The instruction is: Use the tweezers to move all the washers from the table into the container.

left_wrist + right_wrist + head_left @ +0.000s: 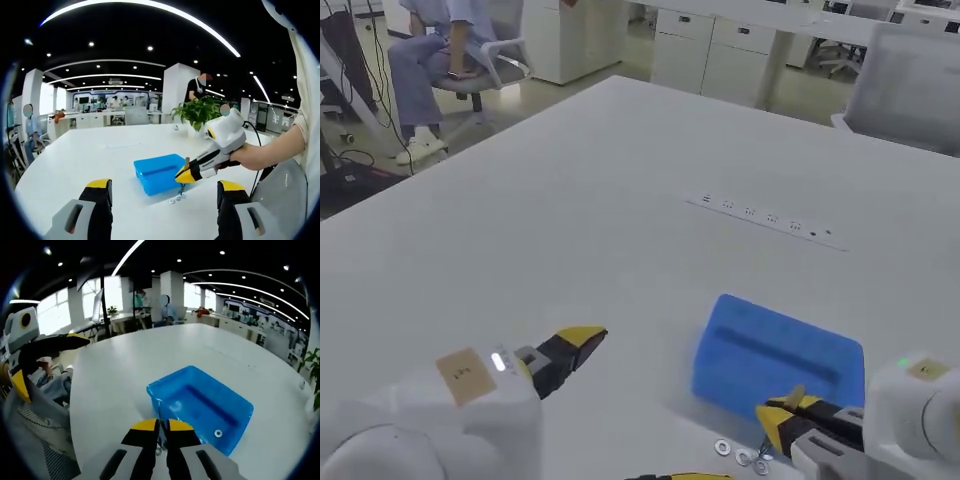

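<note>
We have the right gripper [160,429] clenched on the thin metal tweezers [182,189], its yellow-tipped jaws pressed together with only the tool between them; we judge that this squeeze is what works the tweezers. The left gripper [164,186] hangs released, jaws wide apart, over the near left part of the white table [570,230]. With nothing to hold, we judge it stands aside there to leave the work clear. The tweezers sit across the right gripper's jaws, their long axis steep and their tips pointing down at the small silver metal washers [742,457]. These lie in a loose cluster close to the table's near edge, just beside the near wall of the blue rectangular plastic container [740,375], so each carry is short. One washer [218,433] lies inside the container, on its floor. We cannot tell whether the tips grip a washer. We judge the task early, with several washers left on the table
</note>
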Available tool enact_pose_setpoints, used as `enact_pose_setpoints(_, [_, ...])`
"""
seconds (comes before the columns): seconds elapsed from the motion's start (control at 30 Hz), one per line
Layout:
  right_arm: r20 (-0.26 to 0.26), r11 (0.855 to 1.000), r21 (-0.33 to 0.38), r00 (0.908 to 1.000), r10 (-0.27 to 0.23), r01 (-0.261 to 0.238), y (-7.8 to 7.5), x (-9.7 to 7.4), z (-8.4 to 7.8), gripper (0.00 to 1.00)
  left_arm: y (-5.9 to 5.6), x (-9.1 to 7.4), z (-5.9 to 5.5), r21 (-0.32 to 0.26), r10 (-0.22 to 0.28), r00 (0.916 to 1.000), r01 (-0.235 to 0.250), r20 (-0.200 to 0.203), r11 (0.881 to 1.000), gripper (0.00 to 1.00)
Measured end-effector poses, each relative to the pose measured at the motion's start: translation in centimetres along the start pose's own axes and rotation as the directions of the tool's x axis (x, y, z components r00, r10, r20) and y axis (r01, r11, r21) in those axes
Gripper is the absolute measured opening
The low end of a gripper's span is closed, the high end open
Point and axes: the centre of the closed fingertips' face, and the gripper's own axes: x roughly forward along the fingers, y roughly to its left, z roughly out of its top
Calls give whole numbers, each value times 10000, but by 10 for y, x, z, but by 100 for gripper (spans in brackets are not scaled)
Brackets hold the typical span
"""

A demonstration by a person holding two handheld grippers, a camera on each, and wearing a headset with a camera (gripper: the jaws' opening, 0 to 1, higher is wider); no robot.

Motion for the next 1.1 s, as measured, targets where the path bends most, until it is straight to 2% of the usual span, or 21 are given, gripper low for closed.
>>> enact_pose_setpoints(0.17, [65, 9999, 65, 9999, 117, -117, -6, -4, -1, 1, 1, 0, 0, -23, 23, 10000, -23, 29, 10000, 88])
enact_pose_setpoints(0.37, [334, 9983, 490, 9990, 296, -312, -14, -7, 0, 1, 0, 0, 0, 48, 20, 10000, -20, 3, 10000, 88])
enact_pose_setpoints(0.43, [727, 9957, 804, 9966, 392, -451, -14, -10, 8, 2, 0, 0, 0, 37, 54, 10000, -54, 18, 10000, 88])
enact_pose_setpoints(0.67, [1194, 9883, 1357, 9914, 535, -697, -21, -21, 25, 2, 0, 0, -1, 71, 20, 10000, -20, -31, 10000, 88])
enact_pose_setpoints(0.8, [1500, 9801, 1698, 9857, 772, -1026, -19, -29, 36, 2, 1, 0, -1, 61, 46, 10000, -46, -19, 10000, 88])
enact_pose_setpoints(0.9, [1775, 9758, 1765, 9793, 975, -1291, -18, -34, 45, 2, 1, -1, -1, 48, 64, 10000, -64, -21, 10000, 88])
enact_pose_setpoints(0.93, [1973, 9723, 1842, 9745, 1065, -1436, -17, -37, 50, 2, 1, -1, -1, 52, 59, 10000, -59, -19, 10000, 88])
enact_pose_setpoints(1.0, [2244, 9673, 1991, 9681, 1111, -1572, -21, -40, 57, 2, 1, -1, -1, 79, 48, 10000, -48, -37, 10000, 87])
enact_pose_setpoints(1.1, [2412, 9666, 2060, 9652, 1007, -1523, -28, -44, 64, 2, 1, -1, -2, 99, 56, 10000, -56, -63, 9999, 87])
